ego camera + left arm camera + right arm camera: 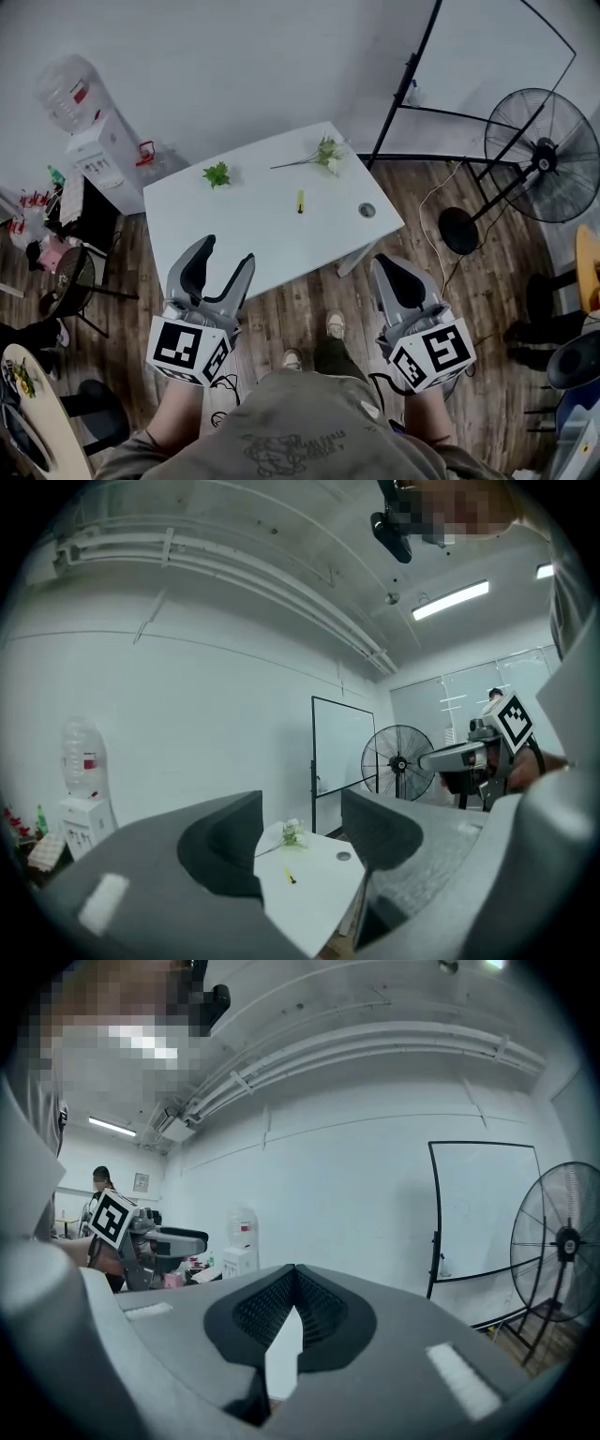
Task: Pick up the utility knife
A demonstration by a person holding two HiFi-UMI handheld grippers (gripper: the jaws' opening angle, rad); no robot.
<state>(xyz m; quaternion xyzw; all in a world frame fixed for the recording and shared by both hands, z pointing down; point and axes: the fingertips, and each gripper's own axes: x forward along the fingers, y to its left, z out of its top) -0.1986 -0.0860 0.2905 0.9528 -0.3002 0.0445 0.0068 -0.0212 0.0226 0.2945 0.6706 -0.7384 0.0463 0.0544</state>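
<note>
The left gripper (pixel 228 251) is holding its jaws apart with nothing between them, while the right gripper (pixel 389 264) is pressing its jaws together on nothing. The yellow utility knife (pixel 300 202) is lying flat on the white table (pixel 253 234), well ahead of both grippers and framed between the left jaws. The thin knife is likely risking being shoved across the table if the clenched right gripper is reaching for it.

The utility knife (pixel 300 202) is a slim yellow stick with a dark tip at its near end. It lies flat on the white table (pixel 253 234), towards the middle of the top, untouched, its length running roughly away from the person.
</note>
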